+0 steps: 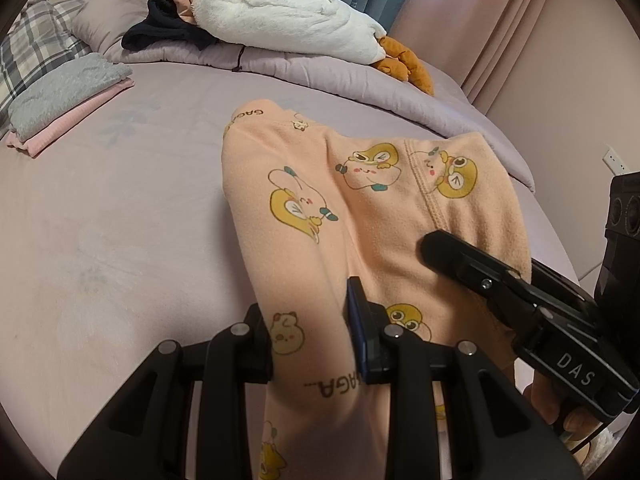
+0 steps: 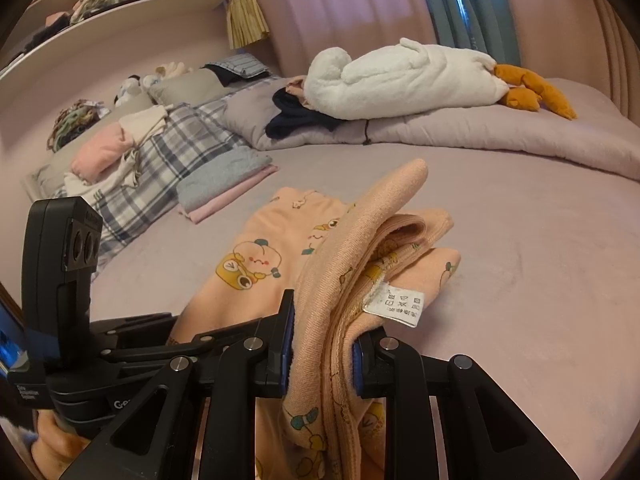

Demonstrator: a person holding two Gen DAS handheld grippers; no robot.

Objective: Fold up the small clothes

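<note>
A small peach garment (image 1: 304,208) printed with cartoon ducks lies partly on the lilac bed, its near part lifted. My left gripper (image 1: 310,344) is shut on a band of this cloth near its lower end. My right gripper (image 2: 324,356) is shut on the bunched waistband edge of the same garment (image 2: 360,248), with a white care label (image 2: 400,304) hanging out. The right gripper also shows in the left wrist view (image 1: 480,268), lying over the cloth at the right. The left gripper body shows in the right wrist view (image 2: 76,308) at the left.
A folded grey and pink stack (image 1: 64,100) lies at the far left of the bed (image 1: 120,220). A white plush goose (image 1: 288,12) and dark clothes (image 1: 168,28) rest on the rolled duvet at the back. Plaid pillows (image 2: 152,160) and loose clothes lie at the left; curtains behind.
</note>
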